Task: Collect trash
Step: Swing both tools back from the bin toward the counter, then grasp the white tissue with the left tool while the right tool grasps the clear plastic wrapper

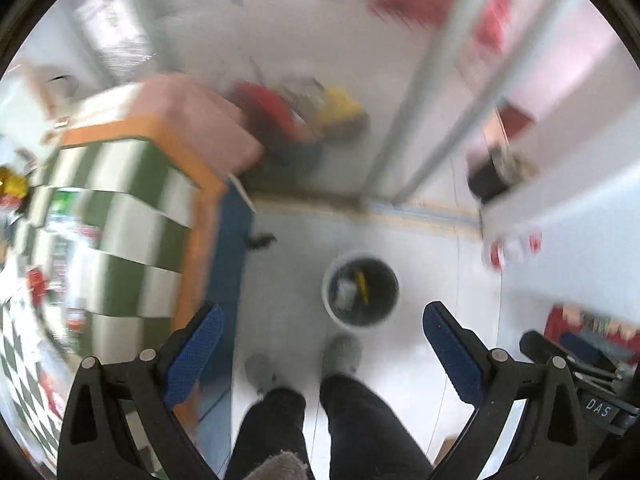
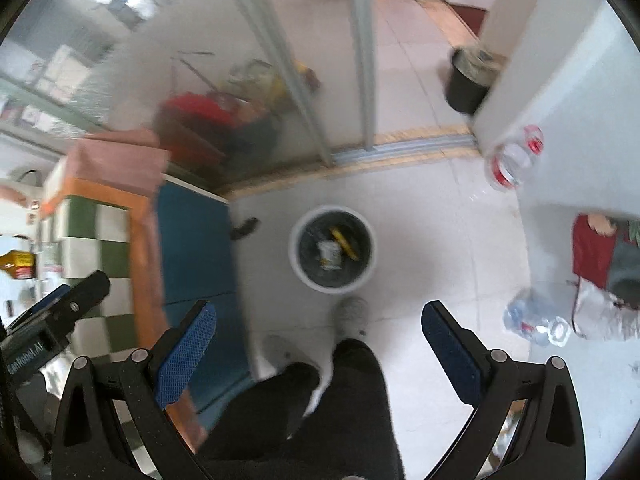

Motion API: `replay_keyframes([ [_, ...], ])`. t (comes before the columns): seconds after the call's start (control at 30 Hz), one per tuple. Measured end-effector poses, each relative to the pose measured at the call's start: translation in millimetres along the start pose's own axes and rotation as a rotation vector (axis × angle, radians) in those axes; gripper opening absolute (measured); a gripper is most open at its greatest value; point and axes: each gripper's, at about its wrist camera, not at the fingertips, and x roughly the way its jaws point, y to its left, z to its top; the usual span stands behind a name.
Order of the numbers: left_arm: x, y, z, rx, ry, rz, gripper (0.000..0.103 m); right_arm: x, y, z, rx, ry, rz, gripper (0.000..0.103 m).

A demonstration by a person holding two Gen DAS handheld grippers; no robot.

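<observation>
On our far left stands the table (image 1: 120, 216), its green-and-white checked cloth edged in orange, with blurred packets lying on it that we cannot read. A pink box (image 1: 192, 120) sits at its far corner, and a blue panel (image 2: 192, 240) runs down its side to the floor.

Our left gripper (image 1: 320, 344) is spread wide with nothing between its blue pads (image 1: 200, 352). Just ahead of it, on the white floor tiles (image 1: 432, 248), stands the bin (image 1: 360, 290): round, white-rimmed, dark inside, upright with its mouth facing us. It sits between the two fingers in this view, slightly right of centre, beyond our grey slippers (image 1: 342, 354). Inside lie a pale crumpled piece (image 1: 346, 292) and a yellow strip (image 1: 363, 288), whose long axis runs away from us.

From the right wrist the bin (image 2: 332, 254) again lies ahead and between the fingers, a little left of centre. The yellow strip (image 2: 344, 242) here slants from upper left to lower right, beside the pale scrap (image 2: 328, 254). Our right gripper (image 2: 320, 344) is likewise splayed and holds nothing.

The left gripper's body shows at that view's left edge, lettered "GenRobot.AI"; the right tool's body in the left view reads "DAS".

Further right, clear plastic bottles (image 2: 516, 158) with red labels lie against the white wall, another bottle (image 2: 536, 320) lies nearer, and a black bin (image 2: 468, 80) stands by the doorway.
</observation>
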Motion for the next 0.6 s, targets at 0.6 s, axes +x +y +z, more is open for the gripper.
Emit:
replay_keyframes([
  [0.6, -59, 448, -197, -0.883, 0.056, 0.343, 0.102, 37, 411, -62, -0.544, 0.161, 0.233, 0.103],
])
